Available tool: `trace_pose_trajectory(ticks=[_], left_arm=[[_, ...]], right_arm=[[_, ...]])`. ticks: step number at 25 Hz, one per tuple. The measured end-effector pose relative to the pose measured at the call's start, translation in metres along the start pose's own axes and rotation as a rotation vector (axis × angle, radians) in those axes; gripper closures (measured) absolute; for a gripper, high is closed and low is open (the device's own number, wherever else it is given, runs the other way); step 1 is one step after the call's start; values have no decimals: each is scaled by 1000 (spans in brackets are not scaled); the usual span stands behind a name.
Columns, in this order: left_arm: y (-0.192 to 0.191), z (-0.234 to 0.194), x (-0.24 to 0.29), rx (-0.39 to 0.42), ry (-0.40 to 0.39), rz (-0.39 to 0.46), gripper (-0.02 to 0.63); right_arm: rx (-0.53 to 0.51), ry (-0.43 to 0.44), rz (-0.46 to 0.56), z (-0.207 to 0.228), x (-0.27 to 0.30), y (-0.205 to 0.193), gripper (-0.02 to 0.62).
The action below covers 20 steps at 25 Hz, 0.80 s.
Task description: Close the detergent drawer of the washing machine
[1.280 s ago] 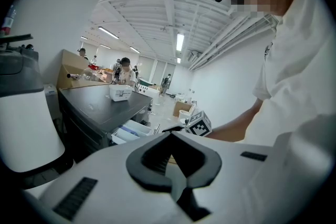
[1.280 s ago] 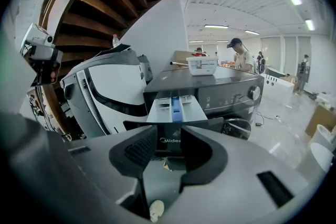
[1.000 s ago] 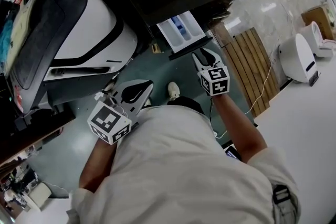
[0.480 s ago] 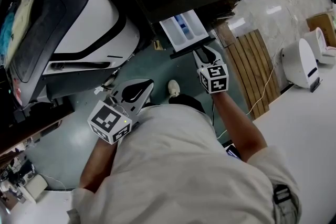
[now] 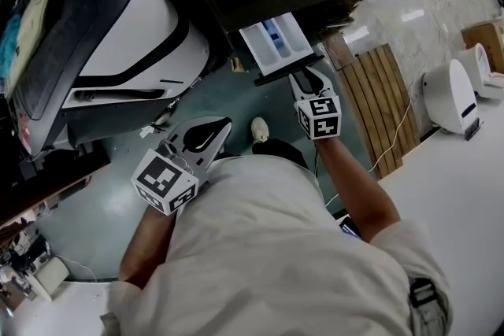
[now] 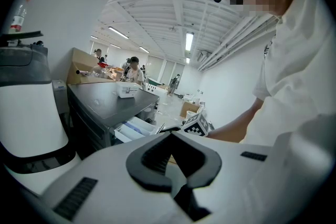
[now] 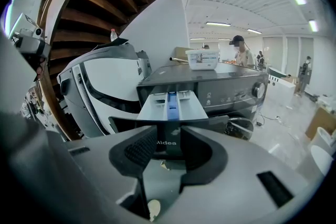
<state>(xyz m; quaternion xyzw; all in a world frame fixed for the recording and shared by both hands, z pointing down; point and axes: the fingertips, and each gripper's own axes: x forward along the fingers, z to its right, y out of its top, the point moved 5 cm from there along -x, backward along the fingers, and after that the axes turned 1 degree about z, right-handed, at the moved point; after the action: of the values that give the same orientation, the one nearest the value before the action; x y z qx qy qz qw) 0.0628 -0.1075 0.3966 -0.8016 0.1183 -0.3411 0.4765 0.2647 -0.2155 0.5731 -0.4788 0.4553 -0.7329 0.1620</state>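
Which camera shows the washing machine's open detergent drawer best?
The right gripper view: it faces the detergent drawer head-on, showing its compartments, blue divider and dark front panel. The head view shows it smaller, from above. The left gripper view catches it only small and side-on, low in the picture.

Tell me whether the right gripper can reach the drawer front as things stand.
Probably yes. The right gripper sits just short of the open drawer, with its jaws apart and lined up with the drawer's dark front. Nothing shows between the two.
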Motion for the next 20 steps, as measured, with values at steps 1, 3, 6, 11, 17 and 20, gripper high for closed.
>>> trace_pose_trajectory(ticks=[1, 3, 6, 11, 17, 20], left_arm=[[0, 0, 0, -1, 2, 1, 611], [0, 0, 0, -1, 5, 4, 611], [-1, 1, -1, 0, 9, 4, 611], [0, 2, -2, 0, 15, 7, 611], [-1, 0, -5, -7, 29, 10, 611], [-2, -1, -5, -10, 34, 11, 611]], right_arm=[[1, -1, 1, 0, 0, 0, 472], [1, -2, 1, 0, 1, 0, 472], [-4, -1, 2, 1, 2, 0, 472], [-9, 1, 4, 1, 8, 6, 472], [-14, 3, 7, 2, 15, 10, 472], [-20, 5, 10, 2, 16, 12, 472]])
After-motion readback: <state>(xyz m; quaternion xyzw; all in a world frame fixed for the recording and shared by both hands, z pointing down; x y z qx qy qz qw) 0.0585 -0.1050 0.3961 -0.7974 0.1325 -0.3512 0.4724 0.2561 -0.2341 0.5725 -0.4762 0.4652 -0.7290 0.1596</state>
